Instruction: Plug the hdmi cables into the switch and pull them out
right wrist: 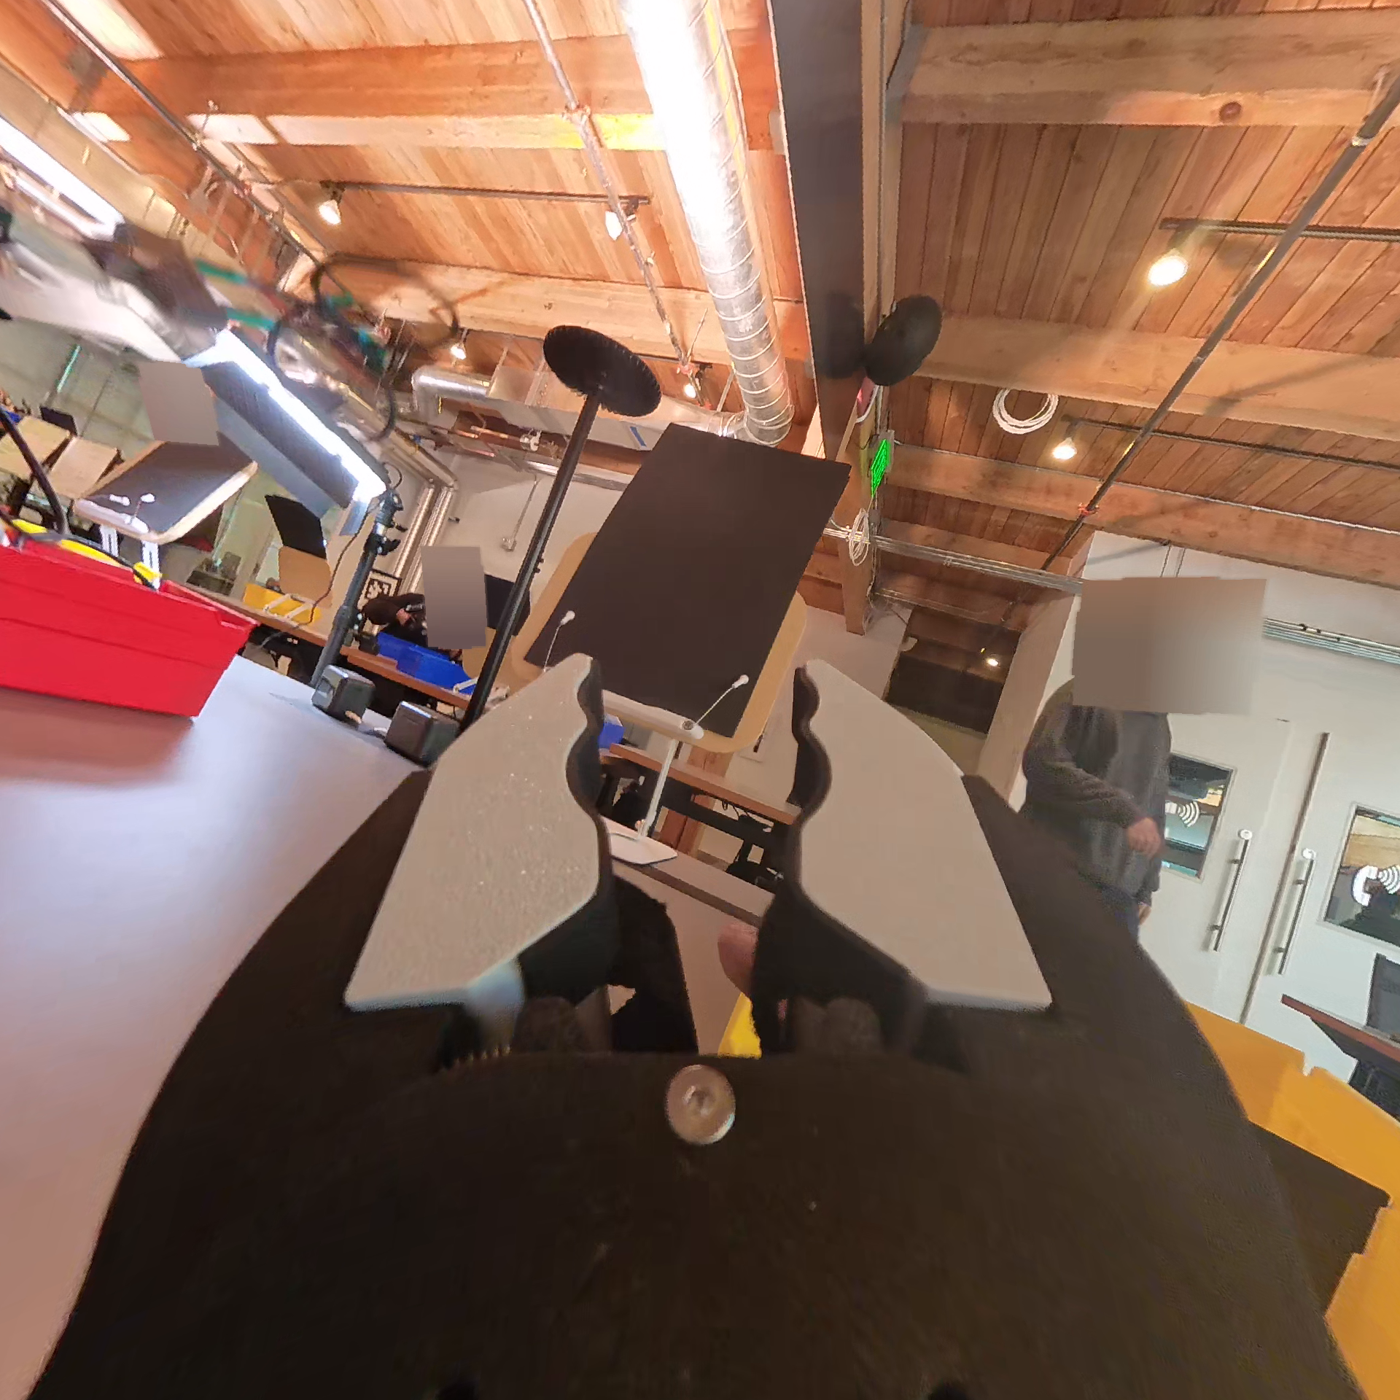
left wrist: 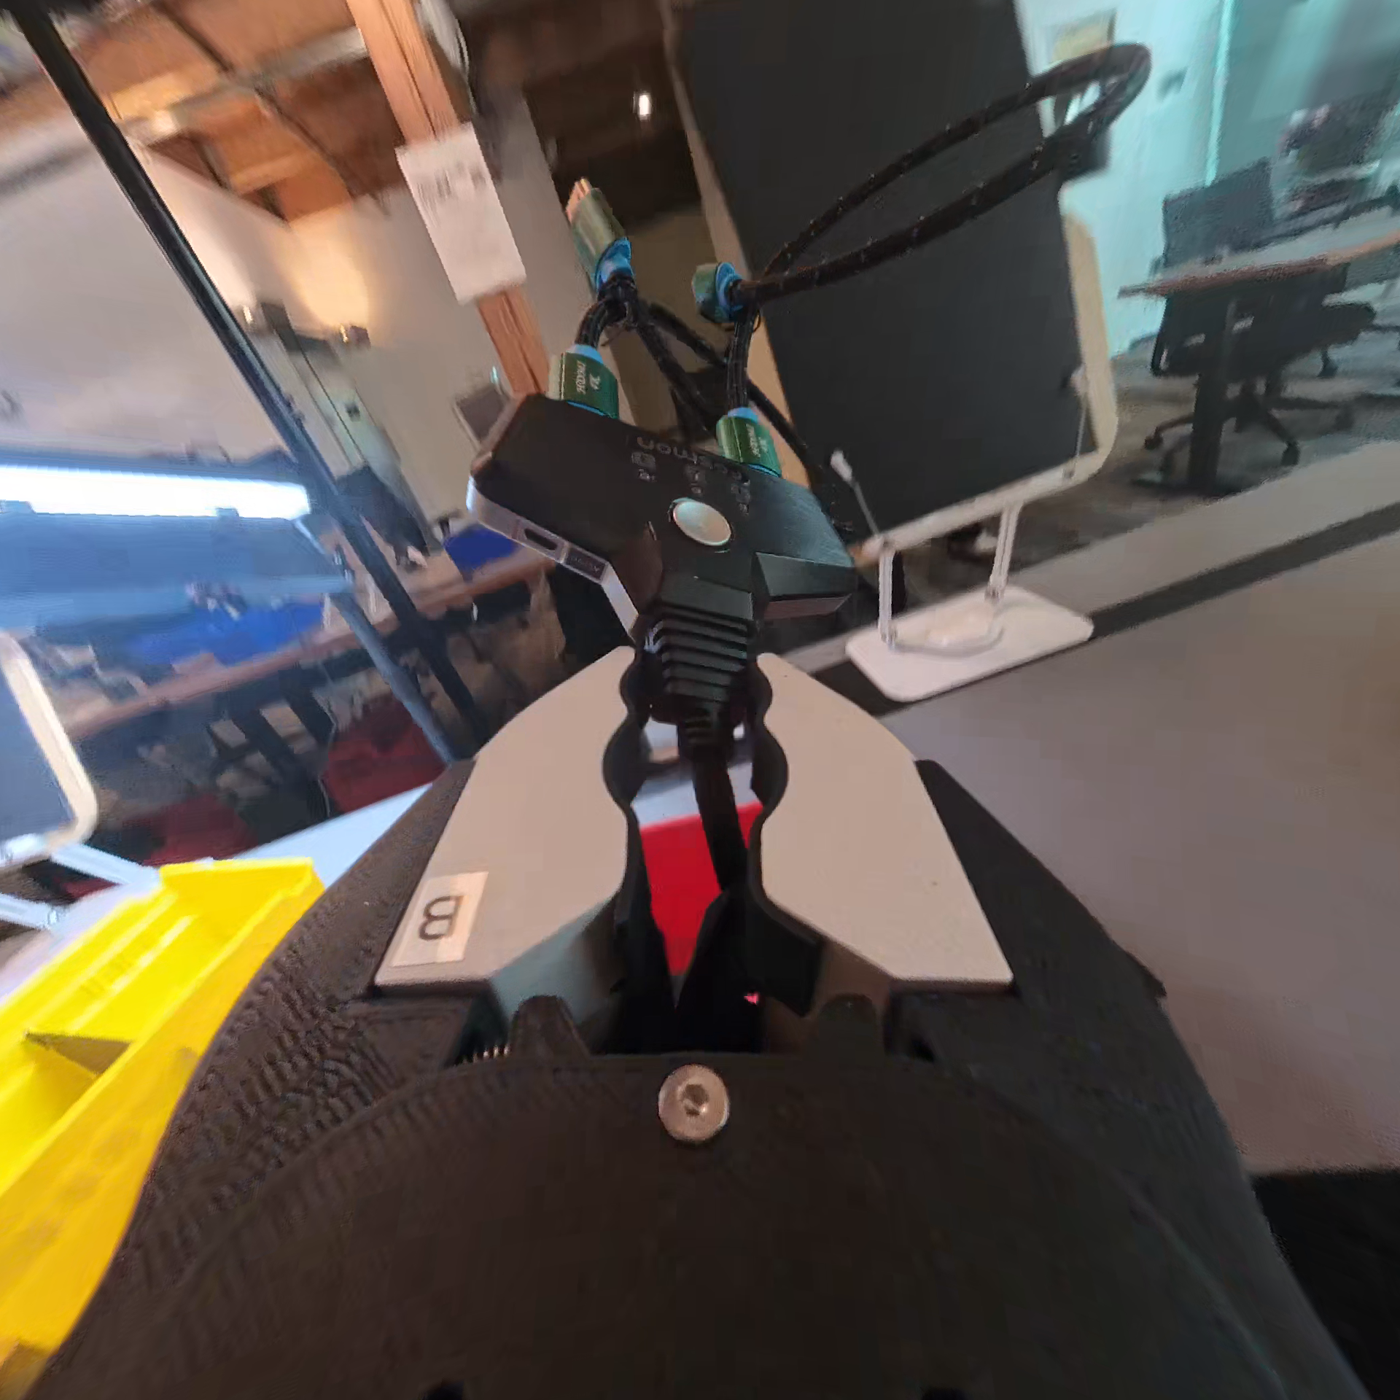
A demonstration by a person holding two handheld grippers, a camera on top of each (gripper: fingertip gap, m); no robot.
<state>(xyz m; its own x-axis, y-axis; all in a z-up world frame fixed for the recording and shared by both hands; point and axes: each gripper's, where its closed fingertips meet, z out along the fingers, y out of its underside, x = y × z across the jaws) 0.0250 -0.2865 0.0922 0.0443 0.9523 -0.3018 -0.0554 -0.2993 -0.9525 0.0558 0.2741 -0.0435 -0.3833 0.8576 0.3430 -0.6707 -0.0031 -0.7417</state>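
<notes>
Switch: black box (left wrist: 651,507) held up in the air, clear of the grey table (left wrist: 1136,757), tilted, round button on top.
L gripper: left gripper (left wrist: 697,682) clamped tight on the switch's ribbed cable collar (left wrist: 701,644); its lead runs back between the fingers.
Cables: two green HDMI plugs (left wrist: 583,382) seated in the switch's far edge; two loose green ends (left wrist: 595,227) hang above, braided loop (left wrist: 947,174) arcing up right.
R gripper: right gripper (right wrist: 697,682) wide apart, nothing between the fingers, pointing up over the table edge.
Room: open air around the switch; yellow bin (left wrist: 114,1023) low left, red bin (right wrist: 114,644) on the table's left.
Hard to see: blurred dangling cables far upper left in right view; switch's underside hidden.
</notes>
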